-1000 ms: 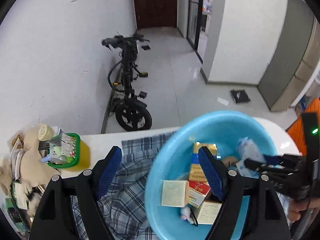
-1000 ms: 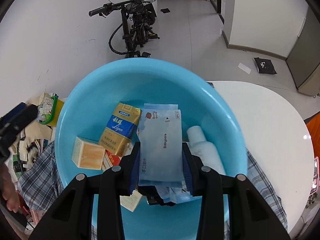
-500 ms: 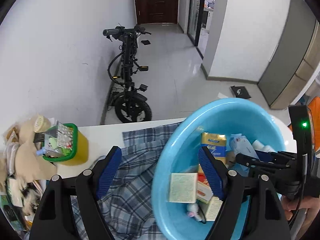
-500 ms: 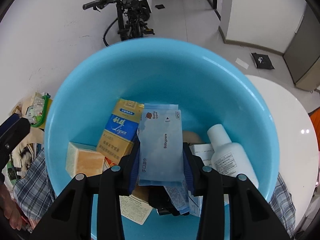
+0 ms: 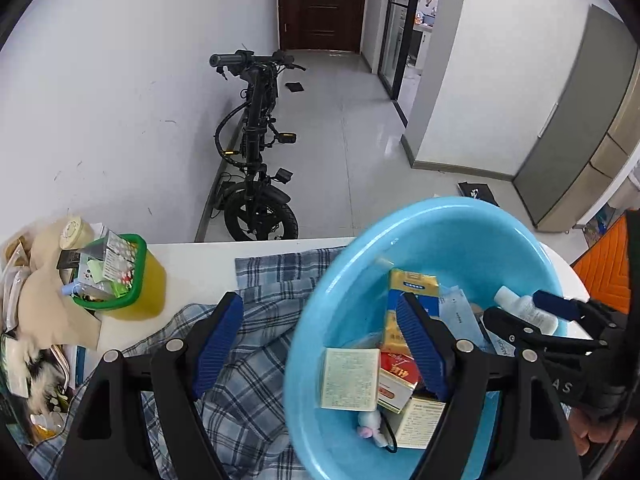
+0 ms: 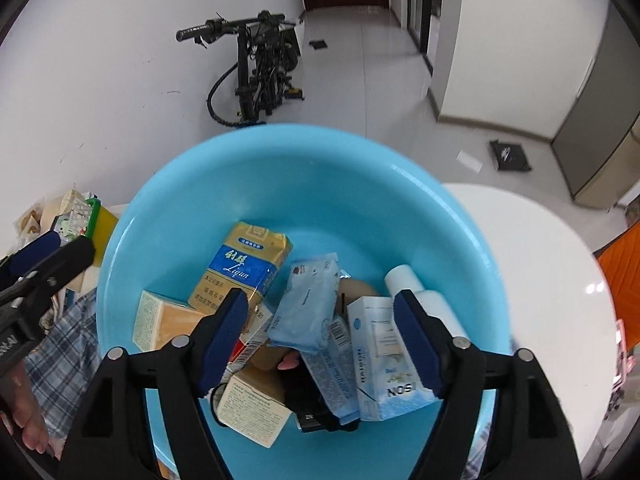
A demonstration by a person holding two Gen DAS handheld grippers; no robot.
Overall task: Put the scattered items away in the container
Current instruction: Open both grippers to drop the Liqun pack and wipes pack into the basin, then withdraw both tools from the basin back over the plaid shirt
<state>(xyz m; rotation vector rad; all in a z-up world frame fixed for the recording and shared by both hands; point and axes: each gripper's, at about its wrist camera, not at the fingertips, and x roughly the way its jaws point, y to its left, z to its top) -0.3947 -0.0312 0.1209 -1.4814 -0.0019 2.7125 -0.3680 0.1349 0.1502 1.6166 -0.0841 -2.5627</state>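
Two claws wide apart, right claw [image 6: 320, 338] just opening over blue basin [image 6: 280, 184]

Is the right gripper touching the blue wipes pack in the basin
Apart. Right wrist view: right gripper has just opened; wipes pack lies in the basin, clear of both pads.

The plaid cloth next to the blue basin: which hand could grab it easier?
Probably the left. The left gripper is open with one finger already over the plaid cloth. The right gripper has just opened over the blue basin, with the wipes pack lying loose below.
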